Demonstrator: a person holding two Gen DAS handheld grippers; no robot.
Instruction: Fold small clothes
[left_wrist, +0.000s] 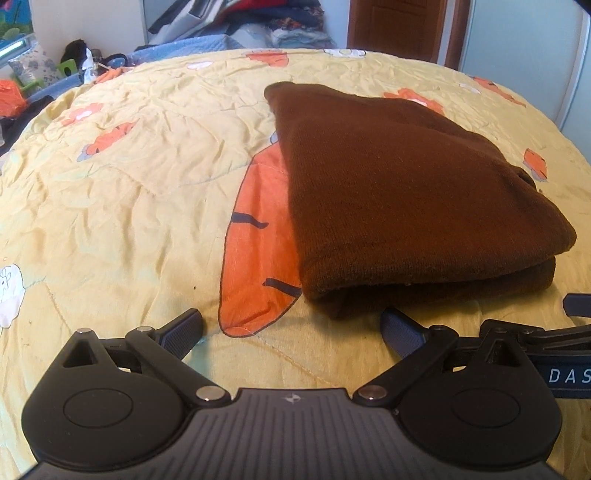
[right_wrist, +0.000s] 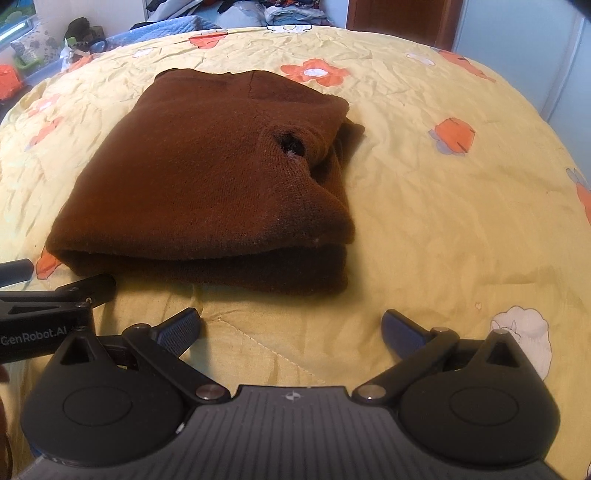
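A brown knitted garment (left_wrist: 399, 192) lies folded in a thick stack on the yellow bedspread (left_wrist: 129, 184). In the right wrist view the garment (right_wrist: 207, 184) shows a small dark hole near its right side. My left gripper (left_wrist: 291, 325) is open and empty, just in front of the garment's near folded edge. My right gripper (right_wrist: 291, 325) is open and empty, a little in front of the garment's near right corner. The two grippers sit side by side; the left one shows at the left edge of the right wrist view (right_wrist: 66, 299).
The bedspread (right_wrist: 443, 203) has orange flower and carrot prints and is wrinkled. Piled clothes (left_wrist: 266, 22) and clutter lie beyond the far edge of the bed. A brown door (left_wrist: 395, 26) stands at the back right.
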